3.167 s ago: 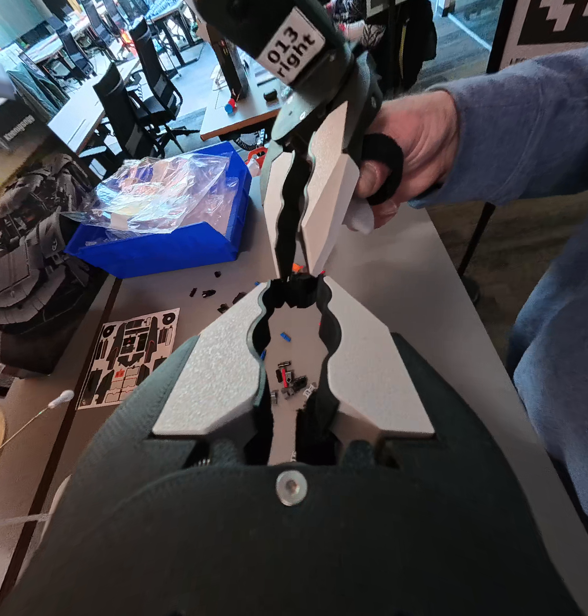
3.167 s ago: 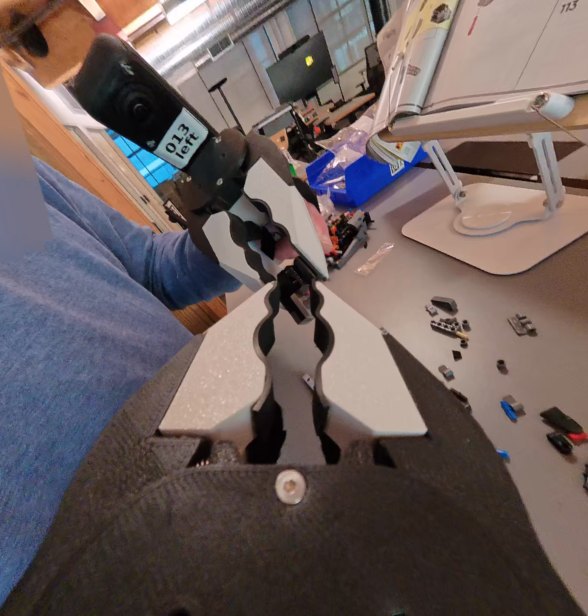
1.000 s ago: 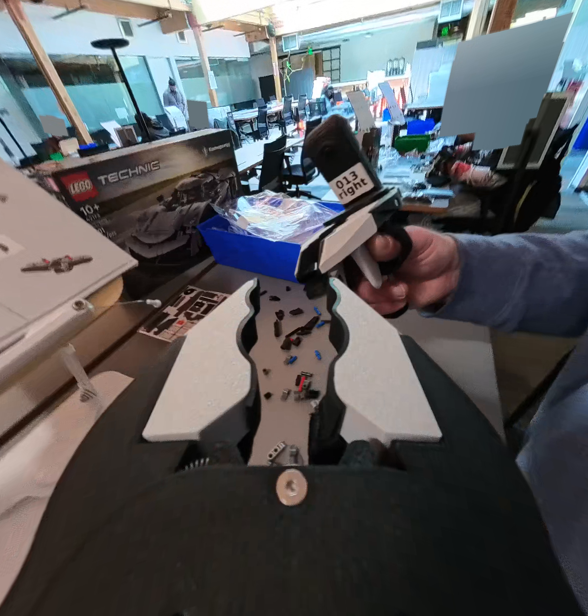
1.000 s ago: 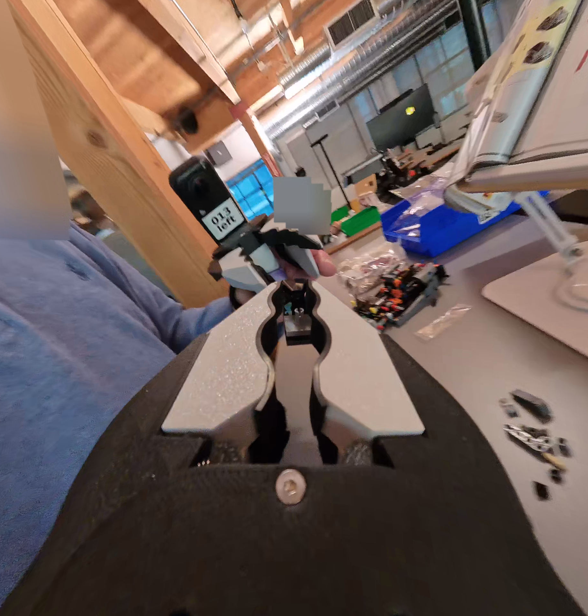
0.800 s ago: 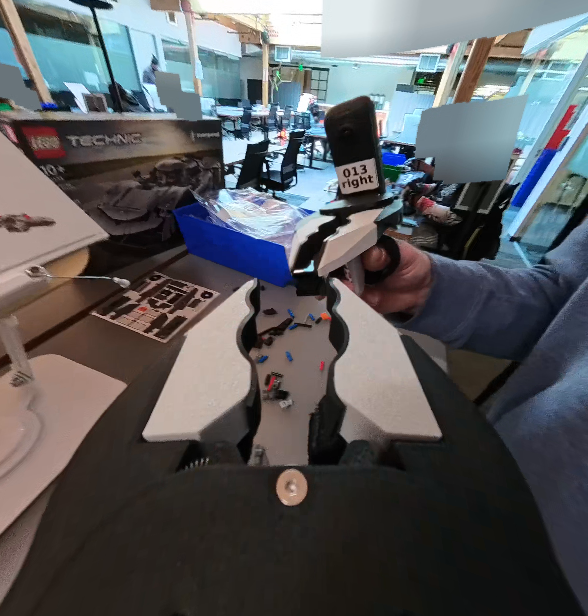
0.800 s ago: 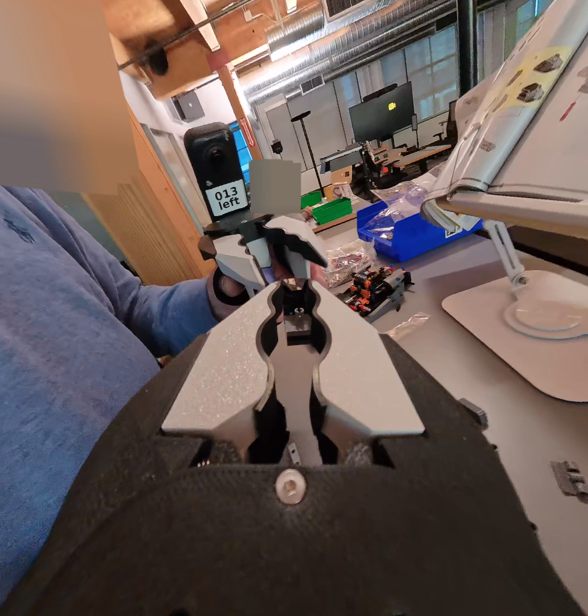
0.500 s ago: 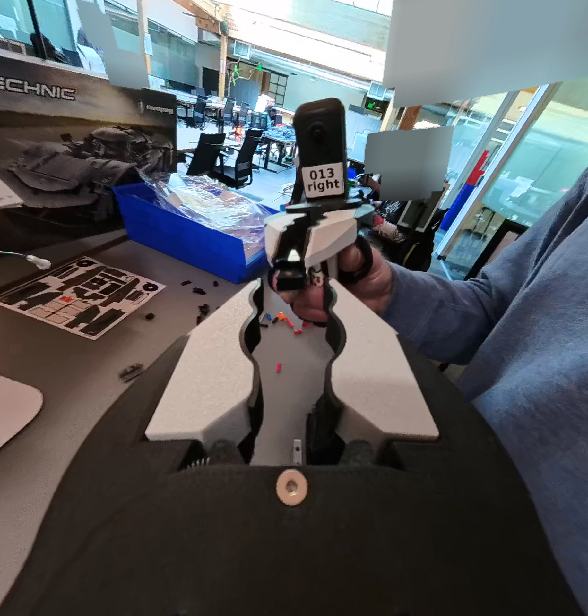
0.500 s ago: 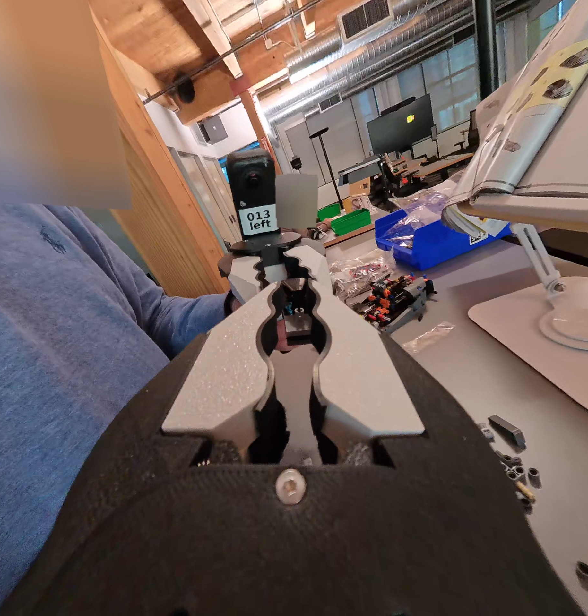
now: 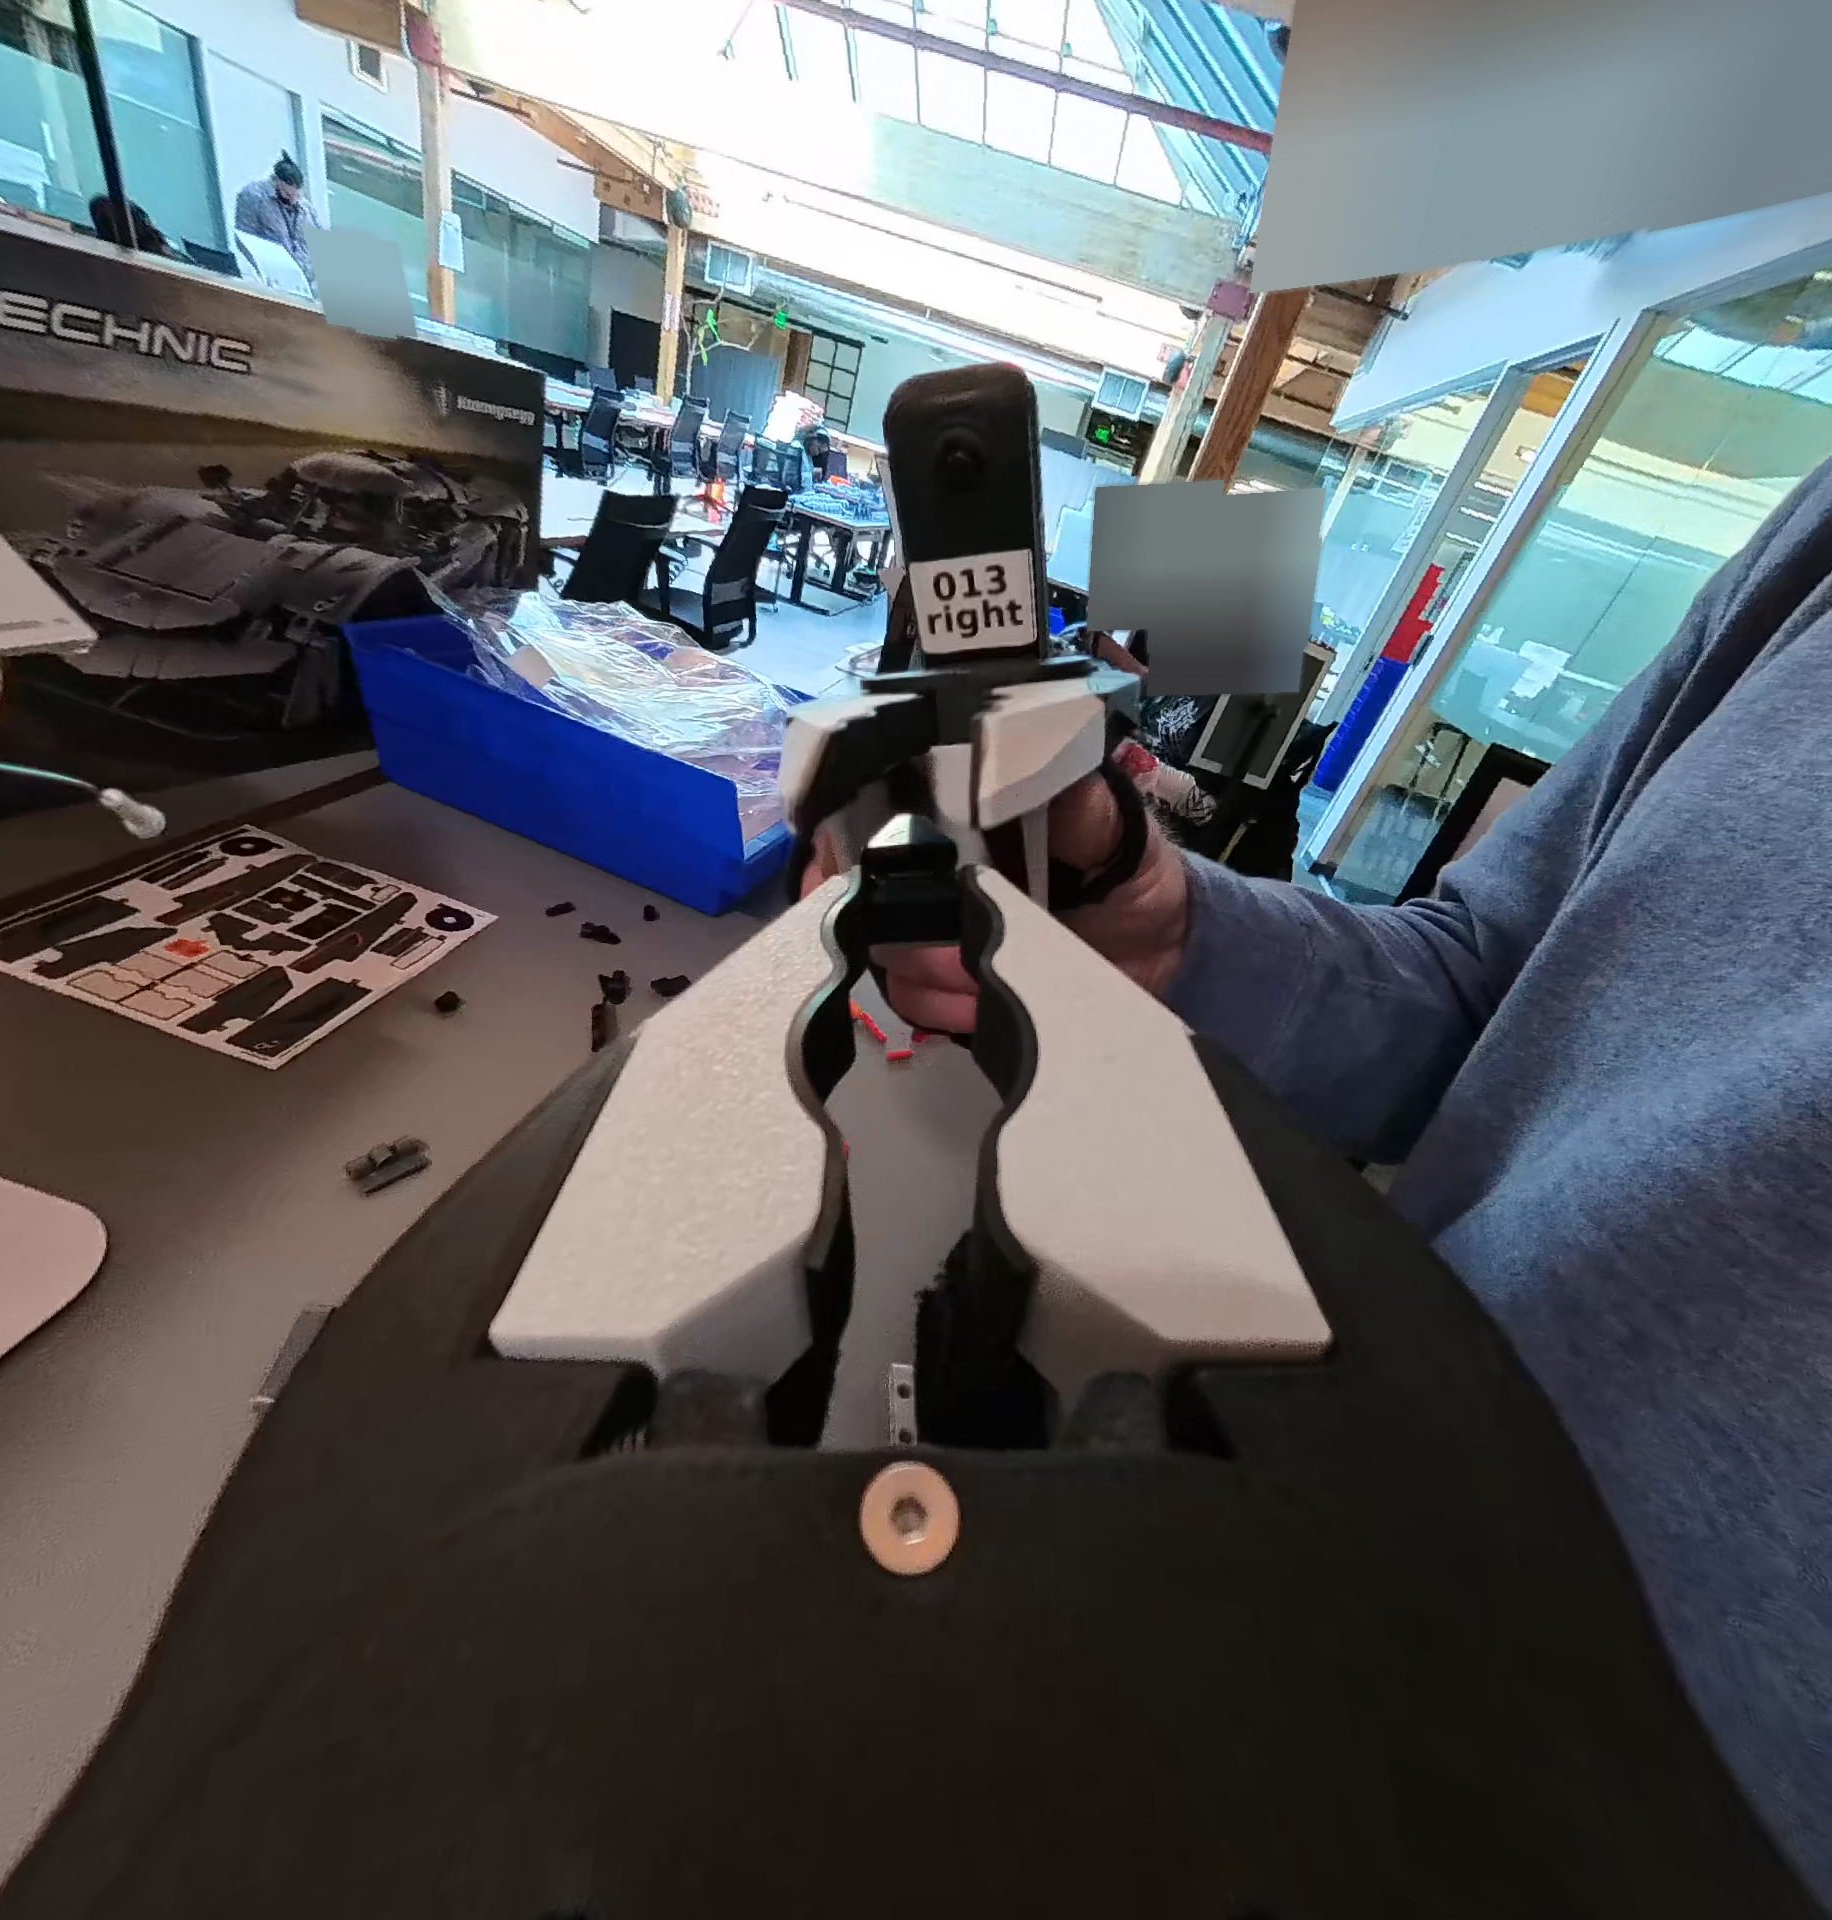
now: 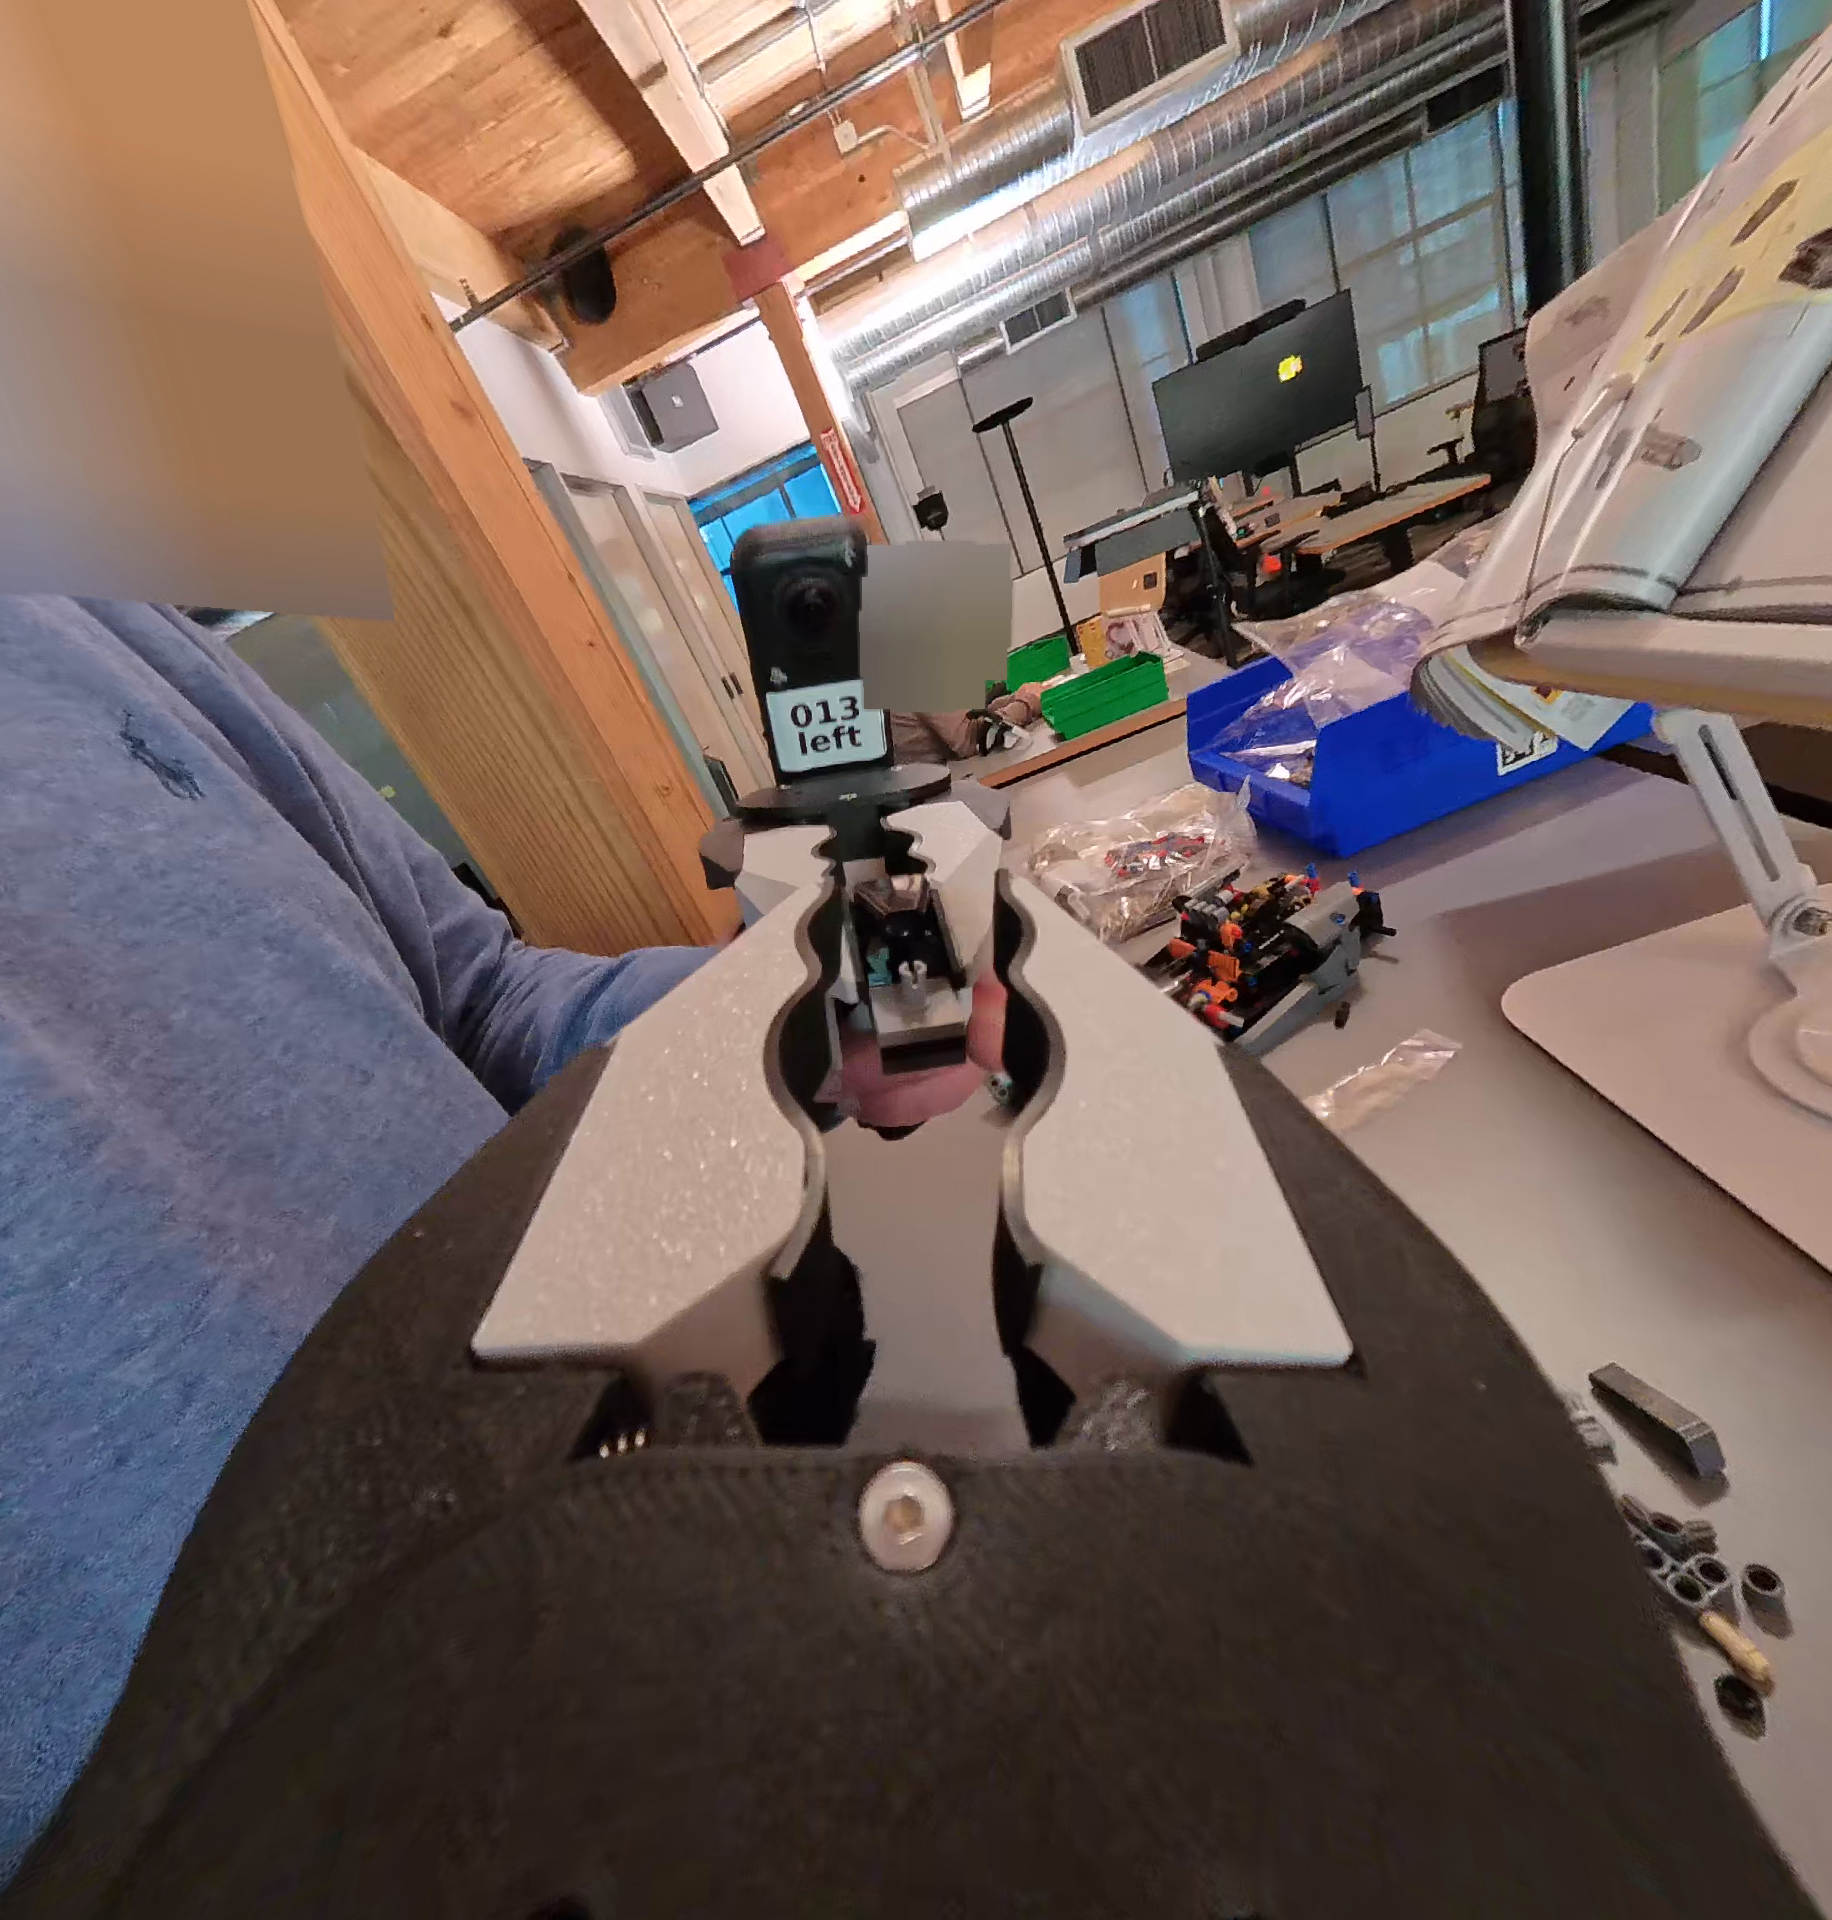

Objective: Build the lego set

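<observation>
I have the small dark lego piece [image 9: 910,883] pinched at the tips of my left tool [image 9: 910,902], held in the air above the table [image 9: 216,1299] directly in front of my right tool [image 10: 907,904], whose fingers stand narrowly apart around it without clearly gripping. I judge the piece light, rigid and slick, so it could twist or pop out; I would grip its flat sides squarely. The blue bin [image 9: 538,764] holds crumpled clear plastic bags [image 9: 621,665]. Loose pieces [image 10: 1691,1558] lie scattered on the table, and the partly built model [image 10: 1265,945] sits near the book stand [image 10: 1722,997].
</observation>
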The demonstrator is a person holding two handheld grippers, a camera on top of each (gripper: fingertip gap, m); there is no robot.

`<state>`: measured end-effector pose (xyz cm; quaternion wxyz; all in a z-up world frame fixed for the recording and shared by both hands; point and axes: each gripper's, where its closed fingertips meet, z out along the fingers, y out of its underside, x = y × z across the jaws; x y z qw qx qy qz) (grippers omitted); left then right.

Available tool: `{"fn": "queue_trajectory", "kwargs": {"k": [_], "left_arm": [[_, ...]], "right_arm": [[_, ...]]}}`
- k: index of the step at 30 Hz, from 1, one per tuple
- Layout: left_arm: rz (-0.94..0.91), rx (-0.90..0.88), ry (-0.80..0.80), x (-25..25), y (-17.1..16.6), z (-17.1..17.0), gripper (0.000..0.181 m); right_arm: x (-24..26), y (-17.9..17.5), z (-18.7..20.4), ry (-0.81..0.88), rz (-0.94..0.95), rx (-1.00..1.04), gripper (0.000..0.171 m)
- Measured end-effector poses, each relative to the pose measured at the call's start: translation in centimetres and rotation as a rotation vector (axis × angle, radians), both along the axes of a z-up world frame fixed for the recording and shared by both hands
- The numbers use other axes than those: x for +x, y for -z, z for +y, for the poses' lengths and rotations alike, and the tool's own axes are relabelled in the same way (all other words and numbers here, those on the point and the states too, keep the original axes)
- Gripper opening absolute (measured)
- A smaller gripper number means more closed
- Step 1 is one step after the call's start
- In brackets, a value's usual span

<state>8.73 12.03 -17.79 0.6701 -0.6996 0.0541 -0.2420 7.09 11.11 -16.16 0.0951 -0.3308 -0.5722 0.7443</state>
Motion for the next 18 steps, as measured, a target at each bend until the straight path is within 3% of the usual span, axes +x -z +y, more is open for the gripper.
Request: {"fn": "queue_trajectory", "kwargs": {"k": [8,14,18], "left_arm": [[-0.003,-0.001,-0.054,-2.2,0.4,-2.1,0.014],[0.017,-0.025,-0.097,-3.5,1.1,-4.4,0.015],[0.03,-0.066,-0.113,-3.8,2.5,-5.4,0.015]], "right_arm": [[0.4,1.2,1.3,0.075,-0.051,0.115,0.034],[3.0,9.8,3.6,0.13,-0.266,0.509,0.03],[5.6,14.7,3.0,0.085,-0.345,0.671,0.03]]}}
